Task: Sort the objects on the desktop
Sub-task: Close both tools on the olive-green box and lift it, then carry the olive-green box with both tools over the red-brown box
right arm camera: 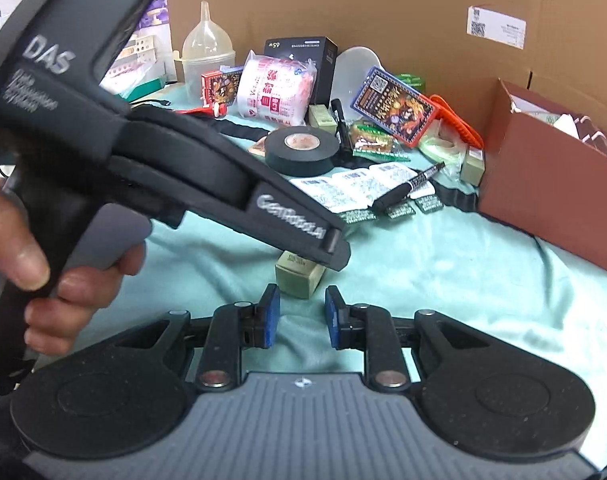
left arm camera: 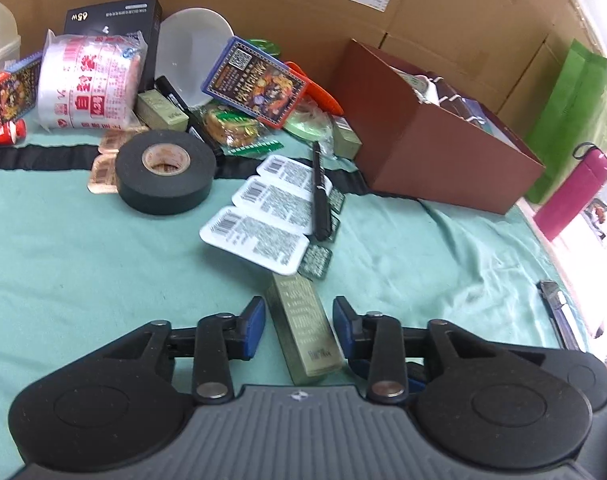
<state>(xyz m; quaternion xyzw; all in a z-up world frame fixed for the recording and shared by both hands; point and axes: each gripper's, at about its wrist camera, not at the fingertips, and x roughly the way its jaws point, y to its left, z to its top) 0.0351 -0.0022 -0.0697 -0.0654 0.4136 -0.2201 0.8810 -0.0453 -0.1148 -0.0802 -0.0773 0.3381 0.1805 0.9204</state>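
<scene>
Between the blue pads of our left gripper [left arm camera: 297,326] we see a small olive-green box [left arm camera: 305,330], long and narrow, printed with fine pale lettering on its top face and lying flat on the mint-green cloth [left arm camera: 83,264]. The jaws stand apart with a gap on each side of the box, so the pads are not pressing on it. From the right wrist view the same box shows its square cream end face just under the tip of the left gripper, and our right gripper [right arm camera: 302,316] sits just short of it, jaws parted with only cloth between them. A hand [right arm camera: 27,256] wraps the left gripper's handle. Just beyond the box, ahead of the left gripper, lie three white sachets [left arm camera: 259,216] with barcodes, a black marker [left arm camera: 319,196] resting across them. Further ahead and to the left sits a roll of black tape [left arm camera: 165,176]; ahead and to the right stands an open brown box [left arm camera: 435,136]. Two similar olive-green boxes [left arm camera: 161,110] lie among the clutter far ahead.
</scene>
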